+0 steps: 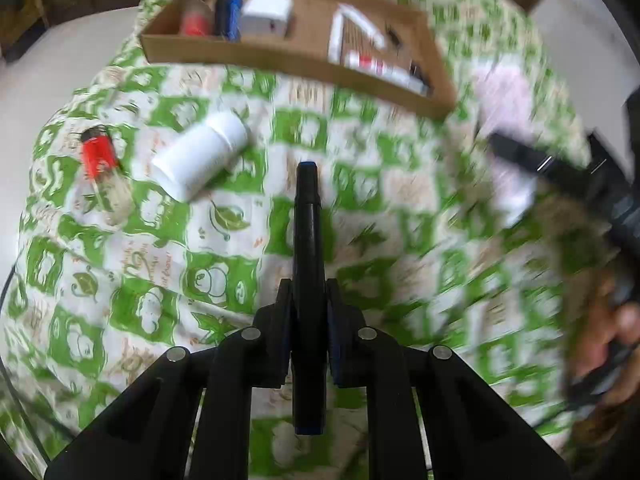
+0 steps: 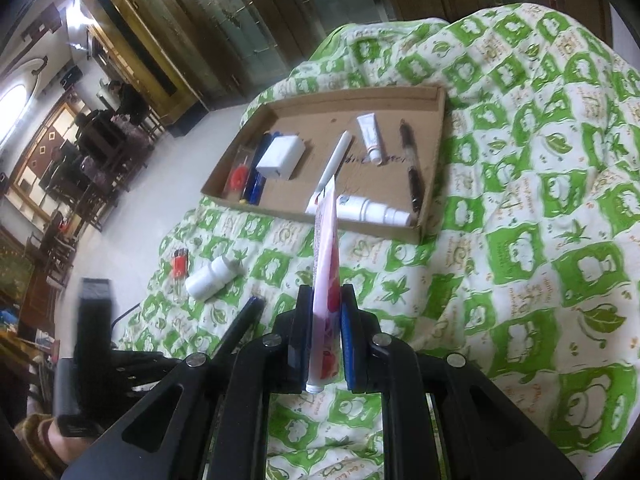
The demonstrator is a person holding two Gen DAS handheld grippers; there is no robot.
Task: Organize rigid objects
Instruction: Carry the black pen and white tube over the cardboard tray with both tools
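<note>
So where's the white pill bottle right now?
The white pill bottle lies on its side on the green quilt, beside the red lighter, outside the cardboard tray.

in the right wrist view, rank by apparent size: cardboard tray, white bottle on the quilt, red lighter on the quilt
1. cardboard tray, by far the largest
2. white bottle
3. red lighter, the smallest; it lies right beside the bottle, so nearness hardly skews it

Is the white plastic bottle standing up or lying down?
Lying down. The white plastic bottle rests on its side on the green patterned cloth, outside the cardboard tray.
</note>
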